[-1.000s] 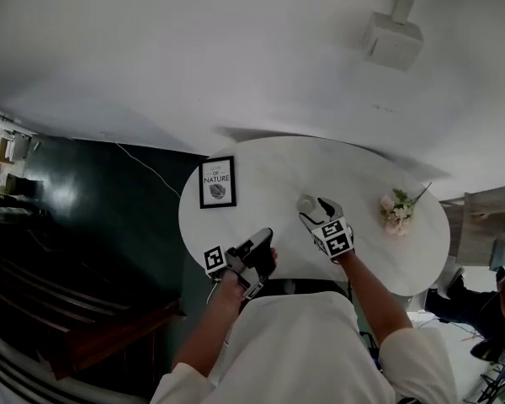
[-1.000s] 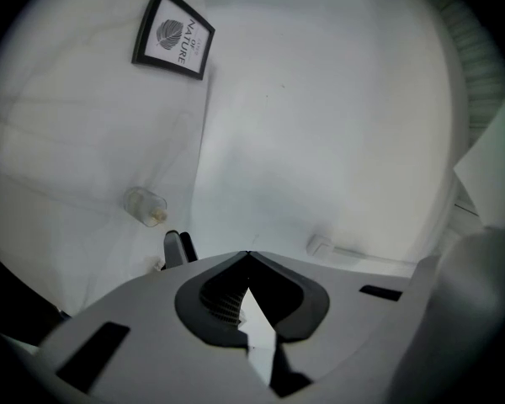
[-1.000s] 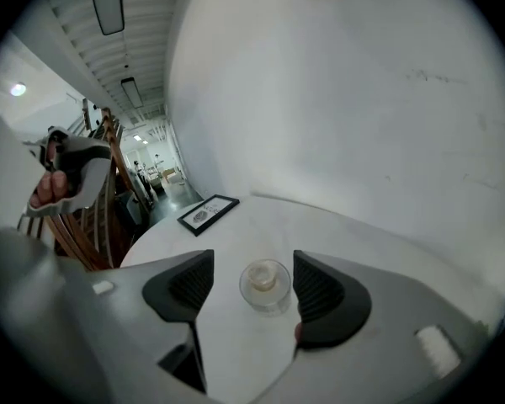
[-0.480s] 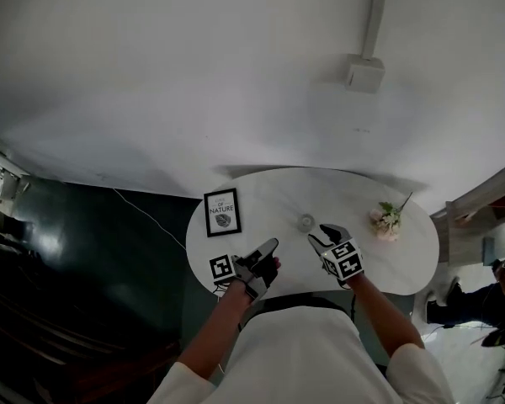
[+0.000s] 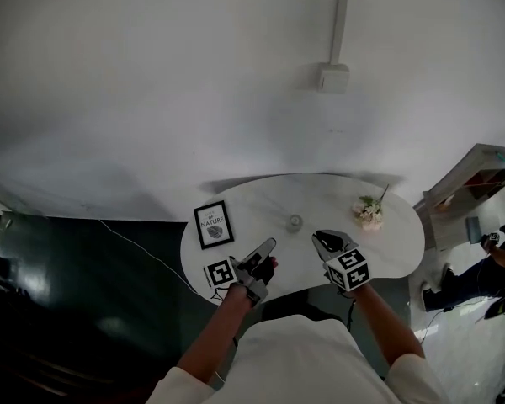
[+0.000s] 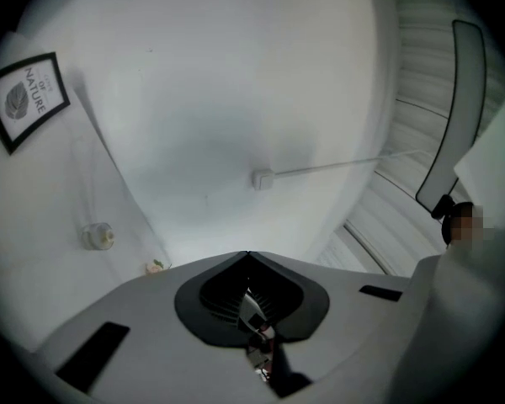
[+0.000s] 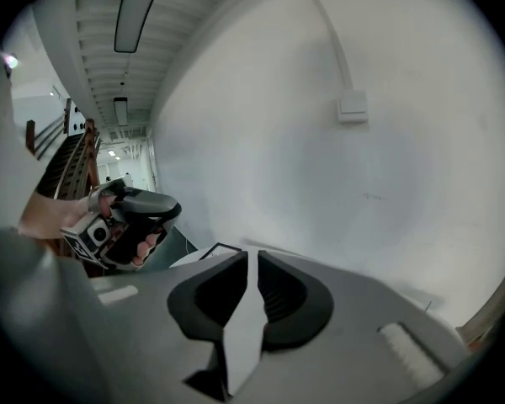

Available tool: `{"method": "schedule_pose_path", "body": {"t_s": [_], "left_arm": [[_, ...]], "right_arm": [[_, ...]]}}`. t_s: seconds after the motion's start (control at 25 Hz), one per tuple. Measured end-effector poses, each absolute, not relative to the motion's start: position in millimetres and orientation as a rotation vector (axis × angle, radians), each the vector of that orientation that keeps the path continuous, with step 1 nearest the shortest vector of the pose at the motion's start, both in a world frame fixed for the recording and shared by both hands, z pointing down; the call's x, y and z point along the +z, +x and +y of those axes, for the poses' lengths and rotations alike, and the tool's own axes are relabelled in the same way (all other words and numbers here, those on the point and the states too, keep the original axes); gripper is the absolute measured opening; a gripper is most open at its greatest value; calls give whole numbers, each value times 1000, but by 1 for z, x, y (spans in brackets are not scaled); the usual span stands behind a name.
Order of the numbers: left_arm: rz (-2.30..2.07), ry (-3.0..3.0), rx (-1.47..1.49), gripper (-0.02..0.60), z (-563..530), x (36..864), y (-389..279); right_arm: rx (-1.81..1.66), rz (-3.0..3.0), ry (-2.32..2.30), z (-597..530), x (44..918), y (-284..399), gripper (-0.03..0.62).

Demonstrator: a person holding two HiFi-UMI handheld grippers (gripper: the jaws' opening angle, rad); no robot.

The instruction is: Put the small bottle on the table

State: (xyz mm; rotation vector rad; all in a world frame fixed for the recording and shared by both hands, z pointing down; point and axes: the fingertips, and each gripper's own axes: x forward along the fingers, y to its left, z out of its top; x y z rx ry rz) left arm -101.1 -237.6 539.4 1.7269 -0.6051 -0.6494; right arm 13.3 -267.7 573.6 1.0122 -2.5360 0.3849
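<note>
Finding the small bottle (image 5: pixel 295 221) set on the desk (image 5: pixel 257 207), both grippers clear of it

Located just above centre in the head view, on the white desk between the picture frame (image 5: pixel 213 224) and the flowers (image 5: pixel 369 211), apart from both. Judged light, rigid and clear-walled, probably smooth and apt to slip, and small enough to tip under a sideways knock. Best taken across the body at mid-height, fingers either side. Appears upright, long axis vertical, top toward the camera; too small to confirm a cap. Noted the left gripper (image 5: pixel 265 246) with fingers pressed together, empty. Noted the right gripper (image 5: pixel 322 237) with fingers just closing to a narrow slit, nothing between. Recorded both lower in the frame than the bottle, near it, not touching.
</note>
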Motion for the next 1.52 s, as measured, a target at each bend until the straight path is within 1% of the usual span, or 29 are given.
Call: {"method": "schedule_pose_path", "body": {"t_s": [0.32,0.56,0.76,1.12,1.52], "left_arm": [[-647,1971,-543,6,-214,514,-88],[-755,2196,-372,6,-198,507,-69],[-846,2326,-246,6,-186,507,-56],[-1093,2407,-162,6,-179,494,-52],[-1203,2435,-167,6,-171,481,-47]], "right_arm": [[358,-2557,1138,-225,540,33,24],[327,-2595,1195,-203,518,54,11],[261,-2615,1174,-200,520,67,11],[286,-2713,1085,-199,508,89,11],[252,-2734,1049,-212,498,114,11]]}}
